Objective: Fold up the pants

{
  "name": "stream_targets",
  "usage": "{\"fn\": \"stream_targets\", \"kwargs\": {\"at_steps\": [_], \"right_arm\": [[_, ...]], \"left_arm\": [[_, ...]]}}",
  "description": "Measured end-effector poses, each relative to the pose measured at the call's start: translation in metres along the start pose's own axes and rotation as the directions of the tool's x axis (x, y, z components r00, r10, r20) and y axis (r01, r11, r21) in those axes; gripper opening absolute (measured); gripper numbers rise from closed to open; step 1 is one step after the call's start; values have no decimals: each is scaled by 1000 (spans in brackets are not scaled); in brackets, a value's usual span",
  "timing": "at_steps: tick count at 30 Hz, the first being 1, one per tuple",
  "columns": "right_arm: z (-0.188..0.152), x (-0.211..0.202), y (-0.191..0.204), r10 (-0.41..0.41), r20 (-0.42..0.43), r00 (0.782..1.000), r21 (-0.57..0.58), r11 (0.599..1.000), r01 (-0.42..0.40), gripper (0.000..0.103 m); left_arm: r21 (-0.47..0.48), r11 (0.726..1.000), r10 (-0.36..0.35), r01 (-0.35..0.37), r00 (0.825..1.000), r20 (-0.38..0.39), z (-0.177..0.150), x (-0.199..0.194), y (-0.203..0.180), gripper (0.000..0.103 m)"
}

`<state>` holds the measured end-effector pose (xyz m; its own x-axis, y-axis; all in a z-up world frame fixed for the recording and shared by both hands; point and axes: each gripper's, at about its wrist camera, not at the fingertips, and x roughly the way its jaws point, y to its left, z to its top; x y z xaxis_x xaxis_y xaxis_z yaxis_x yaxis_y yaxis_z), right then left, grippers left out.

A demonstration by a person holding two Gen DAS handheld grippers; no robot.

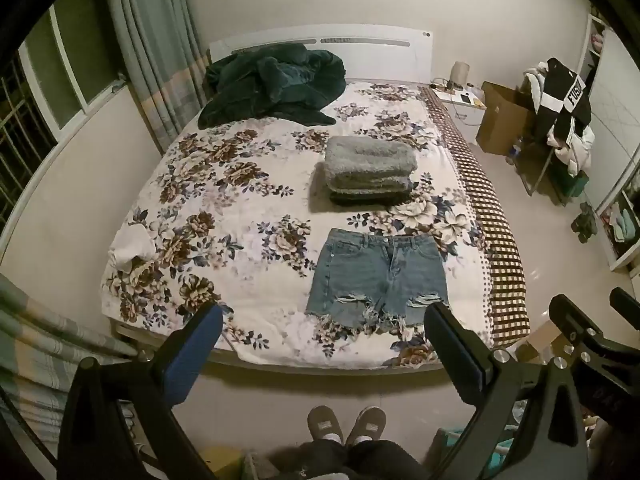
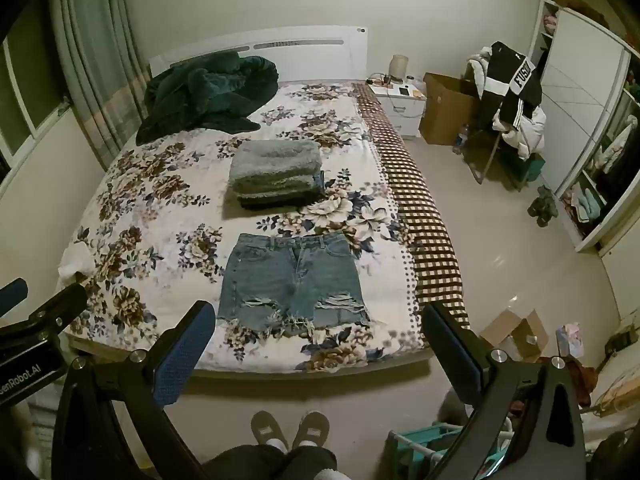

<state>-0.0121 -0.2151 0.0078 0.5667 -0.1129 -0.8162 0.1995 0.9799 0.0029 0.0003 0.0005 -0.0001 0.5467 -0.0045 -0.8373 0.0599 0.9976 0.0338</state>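
Note:
A pair of ripped blue denim shorts (image 1: 378, 276) lies flat on the floral bedspread (image 1: 224, 216) near the foot of the bed, waistband away from me; it also shows in the right wrist view (image 2: 294, 280). My left gripper (image 1: 324, 320) is open and empty, held high above the bed's foot edge. My right gripper (image 2: 320, 320) is open and empty too, at about the same height, to the right of the left one. Neither touches the shorts.
A stack of folded grey fleece items (image 1: 368, 168) sits behind the shorts. A dark green blanket (image 1: 276, 84) is heaped by the headboard. A chair with clothes (image 2: 512, 100), cardboard boxes (image 2: 516, 334), a nightstand (image 2: 398, 100) and a wardrobe (image 2: 592, 120) stand right of the bed. My slippered feet (image 1: 346, 426) are below.

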Motion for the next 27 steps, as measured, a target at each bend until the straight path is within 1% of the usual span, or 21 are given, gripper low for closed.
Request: {"fn": "stream_targets", "kwargs": {"at_steps": [8,9,11,16,21,24,25,27], "right_arm": [[0,-8,-3,2,-3,1000,1,1000,-2,103],[-1,-6,3,-10,7,1000,-4,1000,10,103],[-2,-7,2,-7,5,1000,-3,1000,7,103],[-3,-8,0,-3,6,1000,-1,1000,3,103],[6,-22,7,6,6,1000,-2,1000,-6,103],[8,-24,8,8,7,1000,-3,1000,-8,103],[11,-33,11,7,7,1000,-4,1000,-7,103],[10,-31,9,10,8,1000,-1,1000,-10,103]], "left_arm": [[0,1000,2,-2,1000,11,0,0,0,103],[1,1000,3,-3,1000,12,5,-7,1,103],[3,1000,3,-3,1000,14,10,-11,2,103],[2,1000,6,-6,1000,21,11,-16,2,103],[2,1000,7,-7,1000,27,9,-16,1,103],[-1,1000,6,-6,1000,27,13,-23,1,103],[2,1000,6,-6,1000,28,12,-22,0,103],[2,1000,6,-6,1000,29,11,-21,0,103]]}}
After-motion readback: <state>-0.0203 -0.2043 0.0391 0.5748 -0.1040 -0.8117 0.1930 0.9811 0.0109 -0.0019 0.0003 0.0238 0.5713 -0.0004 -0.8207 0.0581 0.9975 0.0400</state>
